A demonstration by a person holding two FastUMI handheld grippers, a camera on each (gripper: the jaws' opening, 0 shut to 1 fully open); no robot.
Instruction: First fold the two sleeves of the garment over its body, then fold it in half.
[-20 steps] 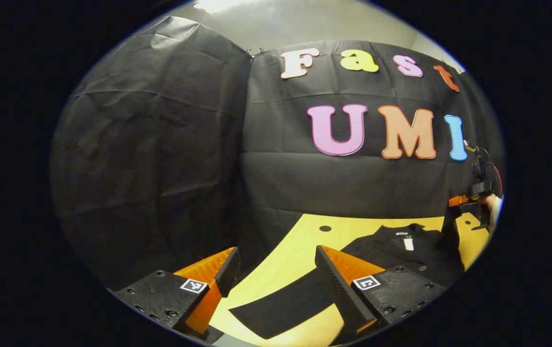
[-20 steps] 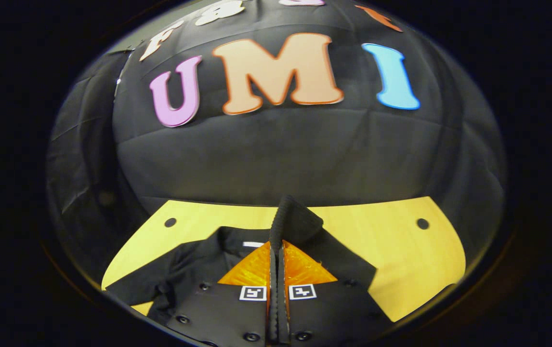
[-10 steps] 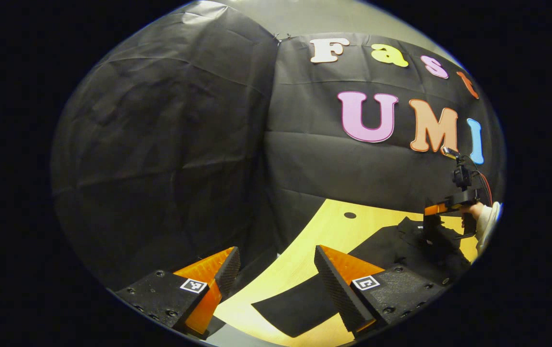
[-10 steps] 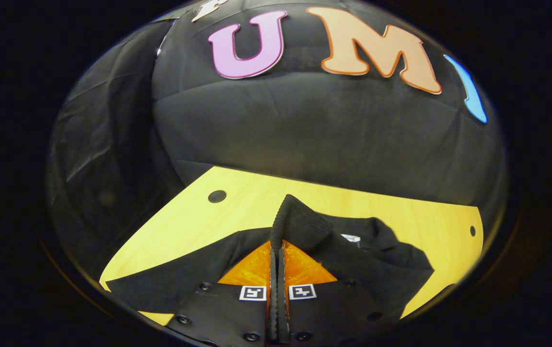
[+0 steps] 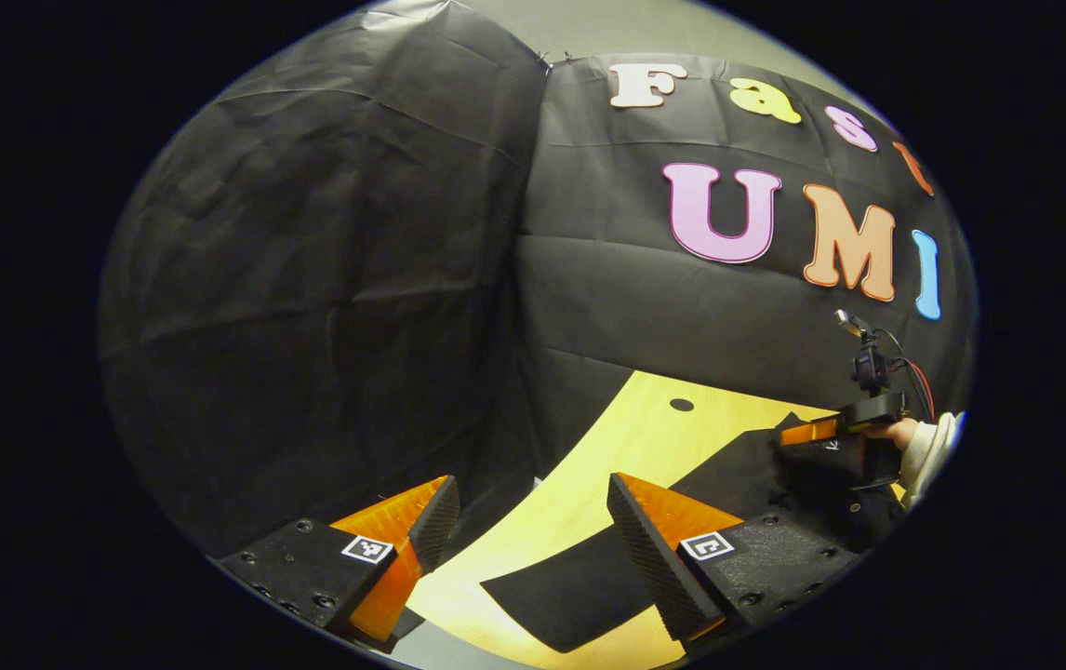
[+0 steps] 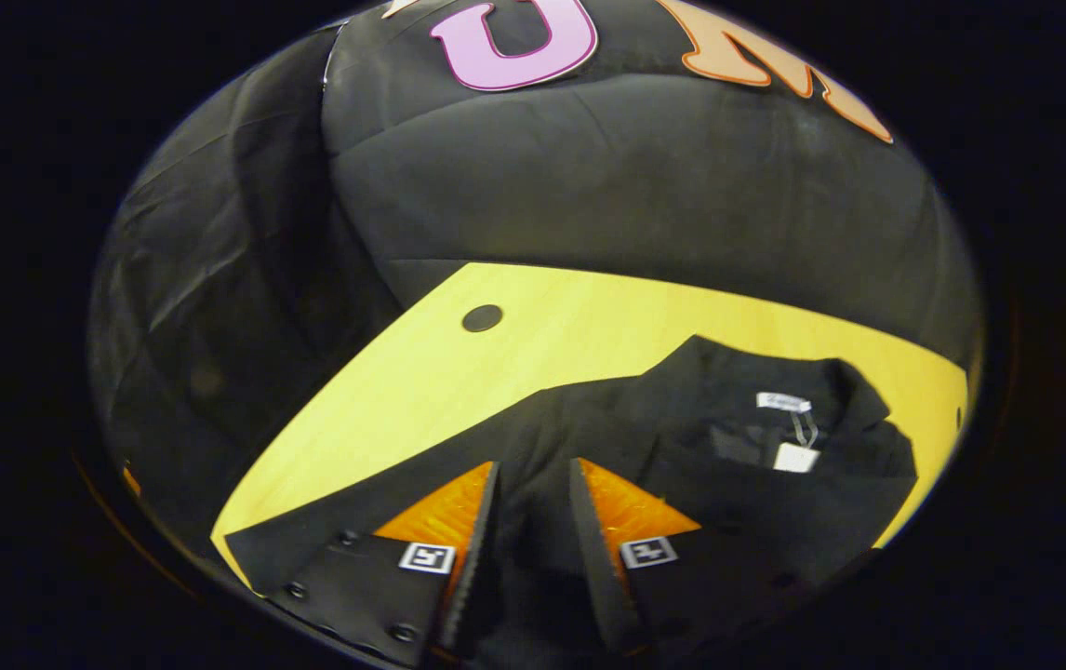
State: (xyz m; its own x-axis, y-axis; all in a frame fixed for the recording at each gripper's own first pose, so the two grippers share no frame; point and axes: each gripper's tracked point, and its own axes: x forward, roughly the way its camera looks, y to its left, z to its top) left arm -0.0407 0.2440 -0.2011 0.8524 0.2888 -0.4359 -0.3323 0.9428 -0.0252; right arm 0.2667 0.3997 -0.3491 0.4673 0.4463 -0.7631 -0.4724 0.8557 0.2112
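Observation:
A black garment (image 6: 728,484) lies flat on the yellow table (image 6: 589,326), its white neck label (image 6: 779,402) facing up. My right gripper (image 6: 533,465) hovers low over the garment's body, open, with black cloth showing beneath the gap between its fingers. In the left gripper view that right gripper (image 5: 812,433) sits on the garment (image 5: 738,465) at the far right, held by a hand (image 5: 905,433). My left gripper (image 5: 530,482) is open and holds nothing. It hangs above the garment's spread-out left sleeve (image 5: 570,582).
The booth's black cloth wall (image 5: 328,279) closes off the table at the back and left. A round dark hole (image 6: 482,318) marks the table's far left corner, also visible as a hole (image 5: 681,405) in the left gripper view. Bare wood (image 5: 626,437) lies left of the garment.
My right gripper carried the right sleeve leftward and down over the garment's body, then opened and let it go. My left gripper stayed open and barely shifted.

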